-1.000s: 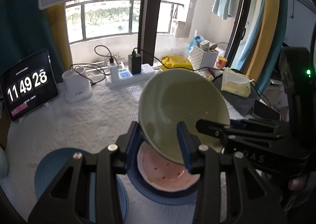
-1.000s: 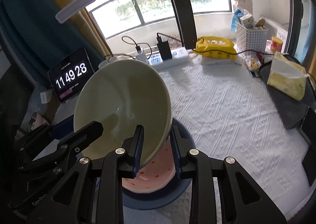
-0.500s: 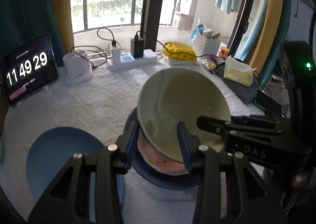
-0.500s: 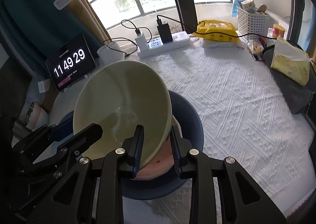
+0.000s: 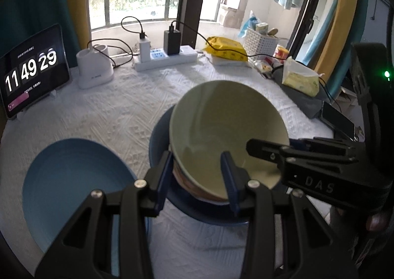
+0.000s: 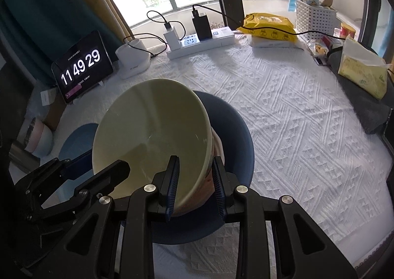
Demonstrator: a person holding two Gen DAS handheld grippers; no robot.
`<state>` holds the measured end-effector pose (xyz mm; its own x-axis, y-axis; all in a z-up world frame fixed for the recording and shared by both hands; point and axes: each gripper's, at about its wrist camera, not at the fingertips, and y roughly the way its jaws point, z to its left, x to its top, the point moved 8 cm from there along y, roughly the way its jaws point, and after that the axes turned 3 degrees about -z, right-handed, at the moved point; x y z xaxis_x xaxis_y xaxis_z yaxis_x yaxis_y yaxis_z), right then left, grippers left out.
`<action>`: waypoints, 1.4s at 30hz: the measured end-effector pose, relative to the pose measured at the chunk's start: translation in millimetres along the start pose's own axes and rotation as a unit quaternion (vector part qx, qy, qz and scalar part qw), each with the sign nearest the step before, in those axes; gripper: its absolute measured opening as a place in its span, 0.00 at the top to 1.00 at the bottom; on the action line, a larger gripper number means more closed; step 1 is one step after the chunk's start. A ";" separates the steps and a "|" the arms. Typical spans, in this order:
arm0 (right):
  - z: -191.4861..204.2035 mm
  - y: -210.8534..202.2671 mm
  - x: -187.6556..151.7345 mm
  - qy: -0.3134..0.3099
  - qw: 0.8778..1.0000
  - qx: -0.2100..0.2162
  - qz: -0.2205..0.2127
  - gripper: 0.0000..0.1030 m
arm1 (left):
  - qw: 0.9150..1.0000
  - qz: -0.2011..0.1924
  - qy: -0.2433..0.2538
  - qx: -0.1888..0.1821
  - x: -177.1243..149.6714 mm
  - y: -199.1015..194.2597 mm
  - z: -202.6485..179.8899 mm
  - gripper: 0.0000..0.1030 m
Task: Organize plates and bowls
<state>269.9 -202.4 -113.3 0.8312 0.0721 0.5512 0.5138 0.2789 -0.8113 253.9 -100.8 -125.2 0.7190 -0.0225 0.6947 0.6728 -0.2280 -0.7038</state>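
white tablecloth (image 6: 283, 119), green bowl (image 6: 152, 136) seemingly gripped

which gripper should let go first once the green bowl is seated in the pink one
Neither is clearly better: the left gripper and right gripper each clamp the green bowl's near rim. Maybe left, nearer the spare blue plate.

A tablet (image 5: 32, 69) showing a clock stands at ten o'clock on the white tablecloth (image 5: 118, 116). A power strip (image 5: 167, 58) (chargers plugged in) lies at twelve, a yellow packet (image 5: 227, 49) and white basket (image 5: 262, 41) toward one.
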 end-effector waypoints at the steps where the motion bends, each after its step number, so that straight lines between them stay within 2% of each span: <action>1: 0.3 1.2 -1.0 0.000 1.000 -0.001 0.002 0.72 | 1.000 0.002 -0.001 0.001 -0.9 0.4 0.3 0.61; 14: -1.6 7.2 -2.3 -0.006 1.000 -0.013 0.014 0.71 | 1.000 0.027 -0.003 -0.008 -12.9 10.8 -1.2 0.61; 24: -1.7 9.0 -1.6 -0.024 0.999 -0.024 0.017 0.70 | 0.999 0.029 -0.010 -0.019 -13.4 10.8 -1.1 0.60; 36: -0.2 -4.2 6.6 -0.041 0.999 -0.023 -0.007 0.70 | 1.000 0.001 0.000 -0.021 -6.2 -1.2 1.1 0.59; 42: 0.0 -10.9 8.8 -0.051 0.998 -0.027 -0.022 0.70 | 0.999 -0.027 -0.002 -0.020 -6.2 -12.2 2.4 0.59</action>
<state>271.7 -204.8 -99.6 0.7837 0.1583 0.6006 0.5616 0.2325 -0.7941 241.7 -95.5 -121.3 0.6829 -0.0052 0.7305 0.7027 -0.2684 -0.6589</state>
